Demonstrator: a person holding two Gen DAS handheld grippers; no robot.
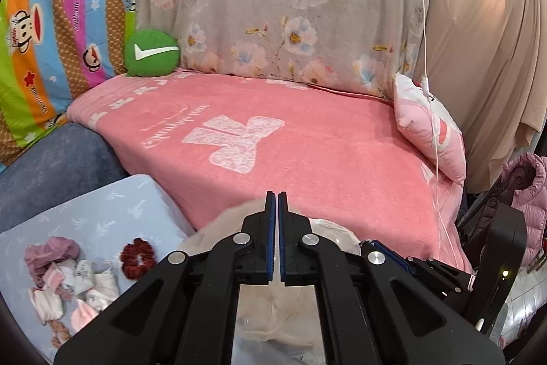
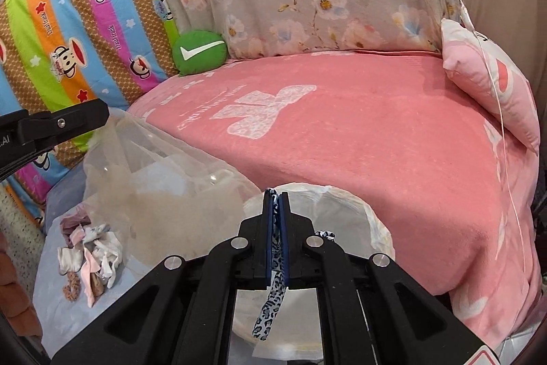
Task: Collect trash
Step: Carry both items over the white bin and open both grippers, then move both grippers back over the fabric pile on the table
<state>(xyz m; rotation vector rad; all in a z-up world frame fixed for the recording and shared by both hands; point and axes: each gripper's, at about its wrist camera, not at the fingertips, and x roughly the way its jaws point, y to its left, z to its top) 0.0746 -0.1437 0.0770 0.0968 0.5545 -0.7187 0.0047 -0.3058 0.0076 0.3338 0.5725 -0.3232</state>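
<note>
My left gripper [image 1: 277, 195] is shut on the rim of a clear plastic bag [image 1: 273, 313] that hangs below it; in the right wrist view the bag [image 2: 154, 180] sags open under the left gripper's finger [image 2: 68, 122] at the left edge. My right gripper [image 2: 276, 194] is shut on a leopard-print strip [image 2: 270, 313] that dangles between its fingers, just above a white crumpled bag or wrapper [image 2: 342, 218] lying at the near edge of the pink blanket [image 2: 376, 132].
A light blue pillow [image 1: 89, 221] at the left holds a pile of small socks [image 1: 68, 283] and a dark red scrunchie [image 1: 137, 258]. A green round cushion [image 1: 152, 53], a pink pillow [image 1: 430, 132] and a hanging white cable [image 1: 431, 112] border the blanket.
</note>
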